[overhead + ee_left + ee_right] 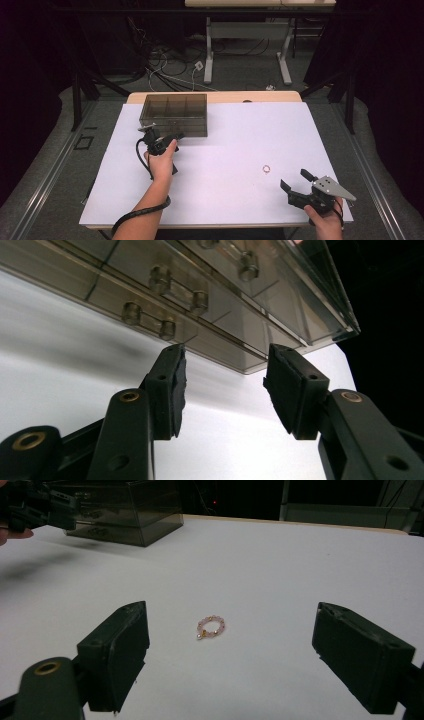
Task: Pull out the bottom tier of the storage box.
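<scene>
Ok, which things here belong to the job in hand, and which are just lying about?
In the job:
- smoky clear compartment box, with the left gripper open just short of its front edge
- small pink bead ring, on the white table cover ahead of the open right gripper

Lying about:
- cables on the floor
- desk legs behind the table

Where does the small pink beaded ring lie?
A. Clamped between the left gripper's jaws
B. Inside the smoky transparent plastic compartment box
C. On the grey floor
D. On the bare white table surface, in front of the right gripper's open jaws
D: the small pink beaded ring rests on the white table surface, ahead of the right gripper, apart from the smoky transparent plastic compartment box.
</scene>
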A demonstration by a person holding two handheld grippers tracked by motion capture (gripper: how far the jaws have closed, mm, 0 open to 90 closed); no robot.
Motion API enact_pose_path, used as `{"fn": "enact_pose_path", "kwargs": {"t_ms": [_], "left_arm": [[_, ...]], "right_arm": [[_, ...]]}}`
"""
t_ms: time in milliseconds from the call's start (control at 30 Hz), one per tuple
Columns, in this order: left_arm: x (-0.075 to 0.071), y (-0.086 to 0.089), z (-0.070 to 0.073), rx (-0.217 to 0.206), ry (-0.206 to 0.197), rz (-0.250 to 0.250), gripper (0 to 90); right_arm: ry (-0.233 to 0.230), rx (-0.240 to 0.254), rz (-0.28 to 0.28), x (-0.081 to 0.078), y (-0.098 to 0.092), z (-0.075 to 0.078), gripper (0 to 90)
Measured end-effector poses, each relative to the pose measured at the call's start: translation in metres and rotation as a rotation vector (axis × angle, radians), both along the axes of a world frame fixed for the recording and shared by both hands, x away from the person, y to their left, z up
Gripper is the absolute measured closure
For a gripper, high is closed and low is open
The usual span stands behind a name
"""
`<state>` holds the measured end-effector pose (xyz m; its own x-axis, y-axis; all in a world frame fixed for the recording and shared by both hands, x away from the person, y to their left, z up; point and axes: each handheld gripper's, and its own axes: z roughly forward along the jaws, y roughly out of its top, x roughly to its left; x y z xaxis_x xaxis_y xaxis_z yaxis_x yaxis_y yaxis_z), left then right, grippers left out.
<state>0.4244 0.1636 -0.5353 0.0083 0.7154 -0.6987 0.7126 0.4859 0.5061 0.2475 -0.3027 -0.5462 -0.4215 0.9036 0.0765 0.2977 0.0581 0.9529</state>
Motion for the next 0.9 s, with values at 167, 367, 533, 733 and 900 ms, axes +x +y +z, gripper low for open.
{"fn": "enact_pose_path", "kwargs": {"t_ms": [167, 367, 533, 733, 900], "left_arm": [[0.004, 0.002, -0.004, -0.001, 0.021, 0.020, 52.9], [0.008, 0.000, -0.008, -0.005, 0.027, 0.043, 54.9], [0.012, -0.002, -0.011, -0.003, 0.047, 0.045, 55.4], [0.017, -0.004, -0.016, 0.004, 0.054, 0.072, 55.9], [0.018, -0.004, -0.019, -0.013, 0.071, 0.070, 57.1]], "right_arm": [[-0.002, -0.004, 0.003, 0.000, 0.000, 0.000, 14.7], [0.001, -0.004, 0.004, 0.000, -0.001, 0.000, 14.7], [-0.006, 0.001, 0.003, 0.000, -0.001, 0.000, 14.7], [-0.005, 0.008, 0.004, 0.000, 0.000, 0.001, 14.7], [-0.002, 0.008, 0.007, 0.000, 0.000, 0.000, 14.7]]}}
